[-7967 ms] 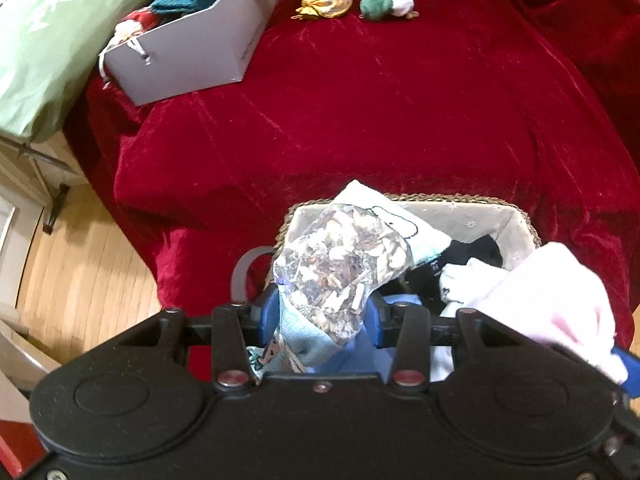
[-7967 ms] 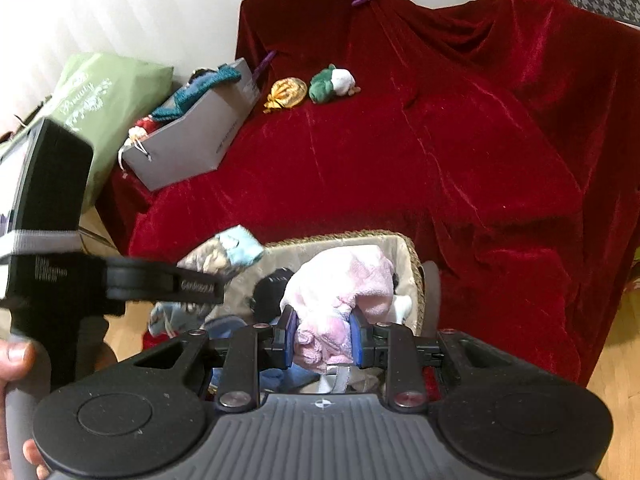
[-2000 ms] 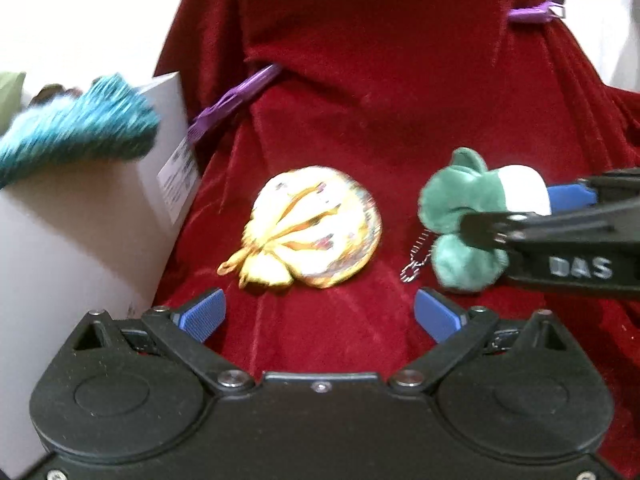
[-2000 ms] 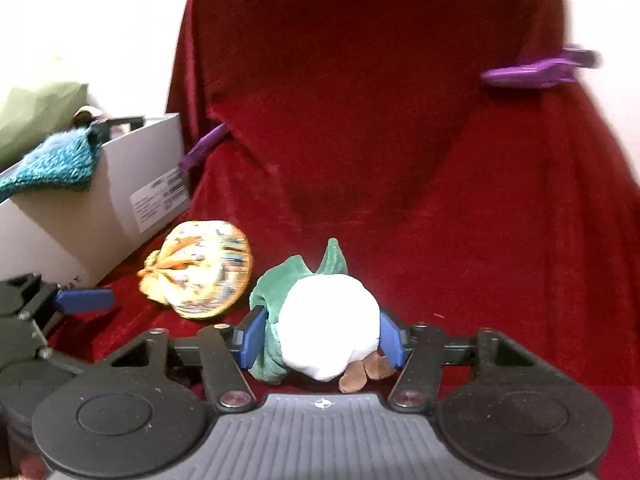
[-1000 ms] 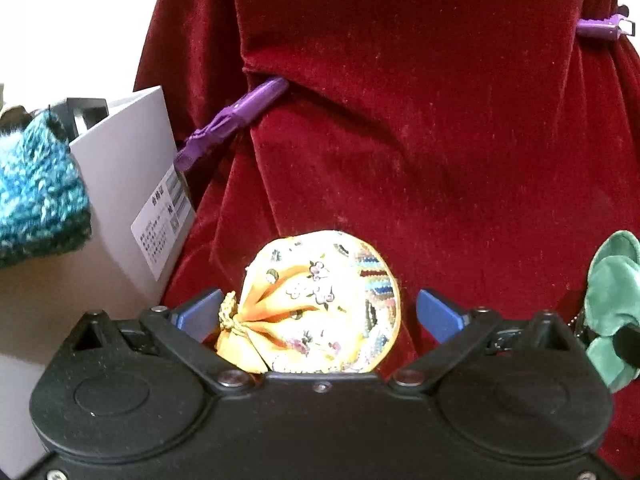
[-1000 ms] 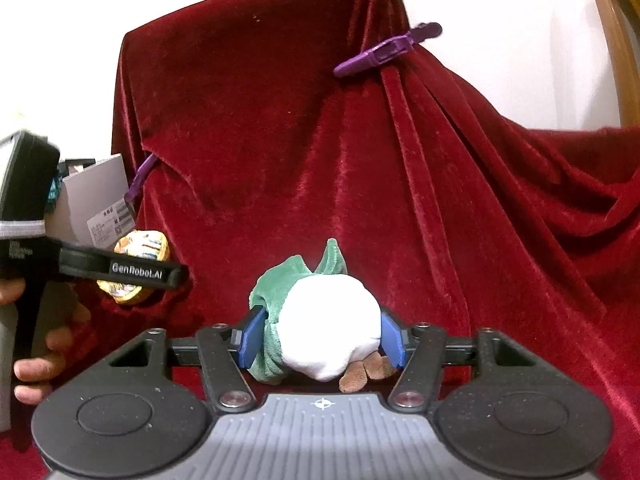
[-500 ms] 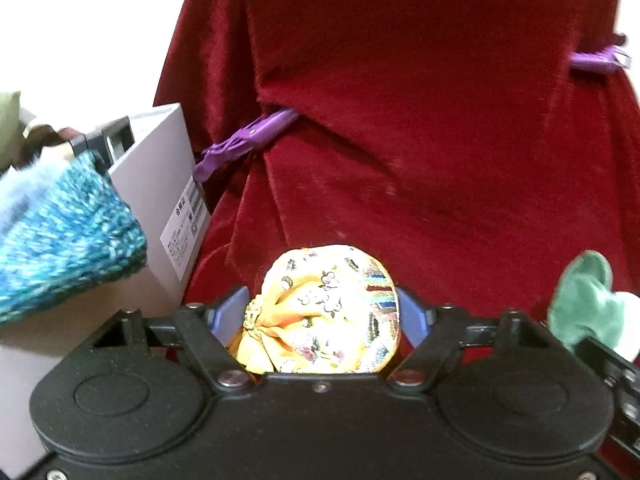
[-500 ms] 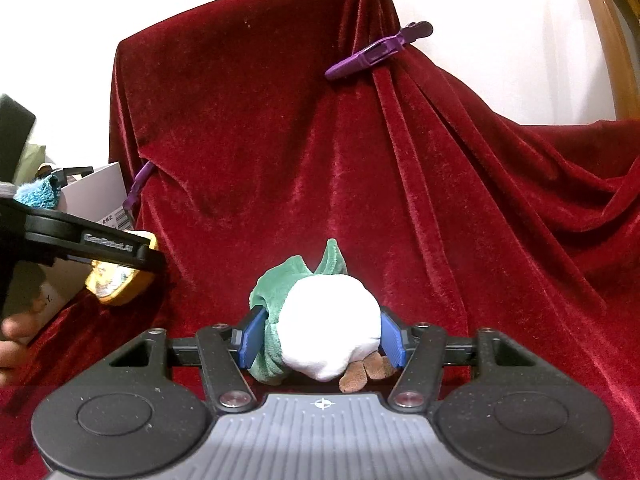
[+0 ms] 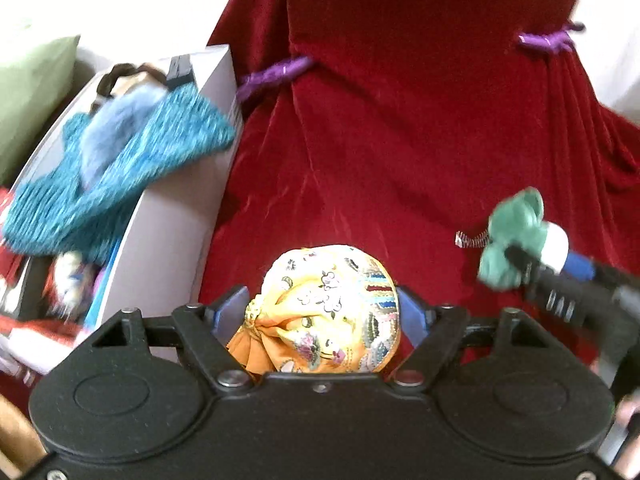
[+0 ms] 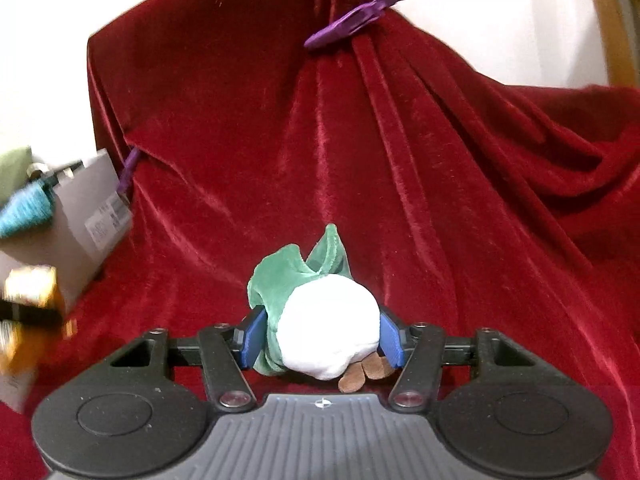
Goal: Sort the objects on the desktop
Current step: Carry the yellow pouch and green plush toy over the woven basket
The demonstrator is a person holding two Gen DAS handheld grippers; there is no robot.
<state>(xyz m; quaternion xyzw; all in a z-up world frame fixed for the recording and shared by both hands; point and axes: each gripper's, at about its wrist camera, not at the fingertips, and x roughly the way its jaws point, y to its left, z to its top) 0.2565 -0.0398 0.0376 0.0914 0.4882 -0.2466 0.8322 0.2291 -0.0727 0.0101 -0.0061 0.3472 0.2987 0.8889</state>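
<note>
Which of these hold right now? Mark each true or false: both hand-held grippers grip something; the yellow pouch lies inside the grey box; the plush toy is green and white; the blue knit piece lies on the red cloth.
1. Both grip something: true. The left hand-held gripper clamps the yellow pouch; the right hand-held gripper clamps the plush toy.
2. Pouch inside the grey box: false. It is held beside the box.
3. Toy green and white: true.
4. Blue knit piece on the red cloth: false. It drapes over the box.

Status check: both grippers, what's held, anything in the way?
Left hand-held gripper shut on yellow pouch. Right hand-held gripper shut on green-and-white plush. Grey box close at left, already stuffed.
</note>
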